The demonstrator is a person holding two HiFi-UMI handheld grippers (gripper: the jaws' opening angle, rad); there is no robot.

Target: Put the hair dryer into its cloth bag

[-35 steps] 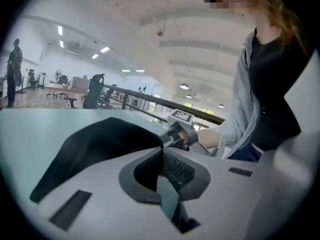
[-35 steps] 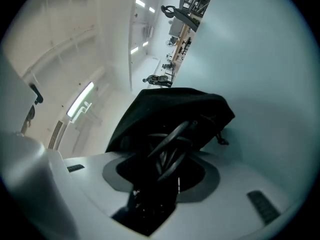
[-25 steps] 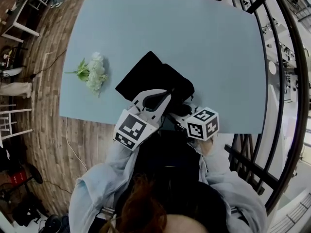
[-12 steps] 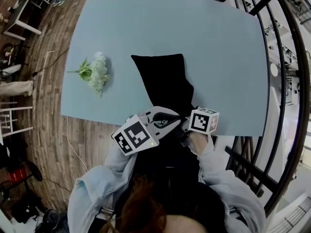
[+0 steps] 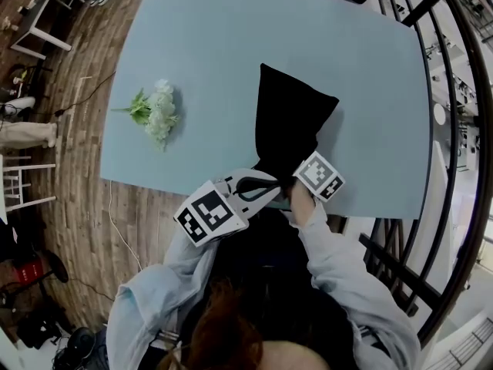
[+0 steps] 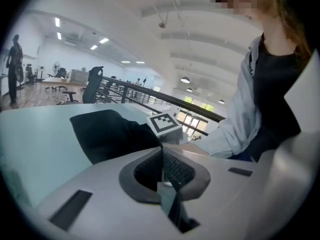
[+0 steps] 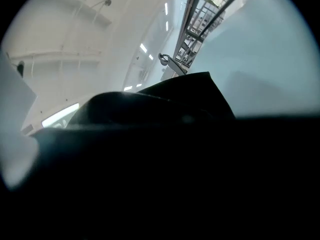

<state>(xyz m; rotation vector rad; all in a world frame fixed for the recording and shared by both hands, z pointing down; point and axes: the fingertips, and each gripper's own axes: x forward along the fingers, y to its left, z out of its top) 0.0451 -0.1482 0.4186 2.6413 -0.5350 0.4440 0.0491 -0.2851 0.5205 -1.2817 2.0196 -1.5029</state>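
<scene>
Nearest, the person's pale sleeves (image 5: 166, 284) reach out from below to the cloth bag (image 5: 291, 122), and both tongs meet at its near, narrowed end.

The left gripper (image 5: 268, 182) lies just left of that end. In the left gripper view its jaws are pressed together with nothing showing between the pads. From there the bag is a dark mound just beyond its tips.

The right gripper (image 5: 295, 180) comes to the same end of the bag from the right, its marker cube tilted. In the right gripper view black cloth fills the whole space where the jaws would show. The bag's gathered neck runs straight into them, so it reads as a grip on the bunched cloth, jaws part-way apart around it.

The bag stretches away from the grippers over the light blue table (image 5: 231, 37), widening to a squared far end. What it contains is hidden.

Well left of the bag lies a bunch of white flowers (image 5: 158, 114) with green leaves. Right of the bag, past the table's edge, stands a black railing (image 5: 451, 129).
</scene>
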